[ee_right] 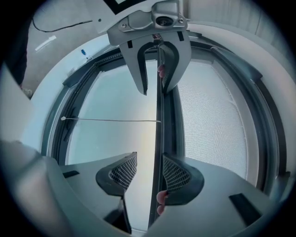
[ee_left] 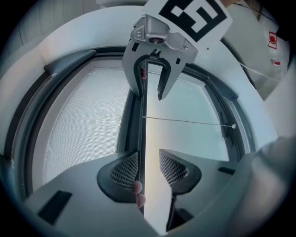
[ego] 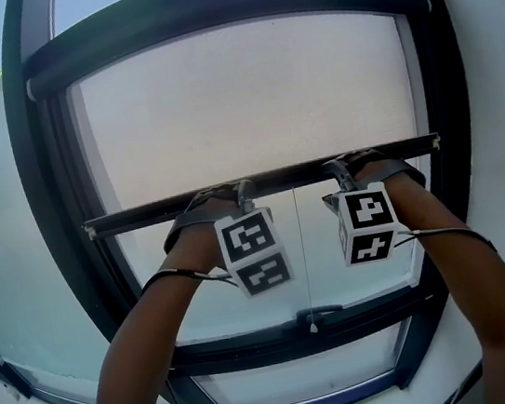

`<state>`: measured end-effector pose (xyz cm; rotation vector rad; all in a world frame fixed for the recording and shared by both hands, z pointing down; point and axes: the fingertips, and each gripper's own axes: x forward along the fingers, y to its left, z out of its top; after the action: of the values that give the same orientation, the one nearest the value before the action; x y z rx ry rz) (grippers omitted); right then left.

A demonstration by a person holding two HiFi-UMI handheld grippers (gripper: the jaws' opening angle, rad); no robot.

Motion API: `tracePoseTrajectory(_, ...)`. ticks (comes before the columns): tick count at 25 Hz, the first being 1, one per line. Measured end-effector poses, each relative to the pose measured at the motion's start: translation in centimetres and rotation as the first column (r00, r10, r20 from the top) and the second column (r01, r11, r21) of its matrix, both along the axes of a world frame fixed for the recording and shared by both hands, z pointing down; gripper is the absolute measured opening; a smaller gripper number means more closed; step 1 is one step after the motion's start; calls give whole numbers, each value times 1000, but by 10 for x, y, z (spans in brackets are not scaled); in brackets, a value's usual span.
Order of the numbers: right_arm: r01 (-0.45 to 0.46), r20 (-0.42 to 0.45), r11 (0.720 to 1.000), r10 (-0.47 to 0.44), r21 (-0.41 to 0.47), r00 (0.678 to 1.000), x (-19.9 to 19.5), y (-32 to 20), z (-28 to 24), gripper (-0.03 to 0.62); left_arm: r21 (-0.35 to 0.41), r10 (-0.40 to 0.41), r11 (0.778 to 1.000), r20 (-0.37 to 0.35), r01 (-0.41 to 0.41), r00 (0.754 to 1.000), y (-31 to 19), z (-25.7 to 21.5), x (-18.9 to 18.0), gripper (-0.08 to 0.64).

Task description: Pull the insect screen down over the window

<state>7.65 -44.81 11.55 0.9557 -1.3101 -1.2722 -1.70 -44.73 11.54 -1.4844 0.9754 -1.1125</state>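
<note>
From the head view, the insect screen (ego: 247, 103) covers the top part of the window (ego: 52, 179). Its bottom bar (ego: 142, 215) sits about halfway down, and bare glass (ego: 202, 307) shows under it. The left gripper (ego: 230, 190) is on the bar left of the middle. The right gripper (ego: 349, 165) is on it right of the middle. A thin cord (ego: 303, 255) hangs from the bar between them.

In the left gripper view, the bar (ee_left: 141, 125) runs between the jaws of the left gripper (ee_left: 149, 159). The jaws stand a little apart. The pad on the screen side touches the bar, and the other pad has a gap. So it hooks the bar and does not pinch it. Farther along, the right gripper (ee_left: 149, 95) sits over the bar the same way.

In the right gripper view, the right gripper (ee_right: 149, 162) is also a little apart around the bar (ee_right: 158, 120). Only the pad next to the screen (ee_right: 212, 120) touches.

I think the bar could slip out, because nothing squeezes it. Then the screen might spring back up. If one side pulls harder, the bar could tip and get stuck in the frame.
</note>
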Motion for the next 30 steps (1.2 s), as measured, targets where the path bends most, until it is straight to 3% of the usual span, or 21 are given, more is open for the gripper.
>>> tracePoseTrajectory(6,11,-49,997,-15,-79,999,-5,4,36,178,-116,-2,993,11,3,1000,2,37,-4,146)
tracePoseTrajectory(21,51,33,991,-48,-122,998,-5,5,64,178,-136,-18,991,-6,17,1000,3,65,-5,146)
tracePoseTrajectory(30,49,27,976,-44,-210,999,-6,4,121,176,-224,-15,974,10,17,1000,0,125,-4,146)
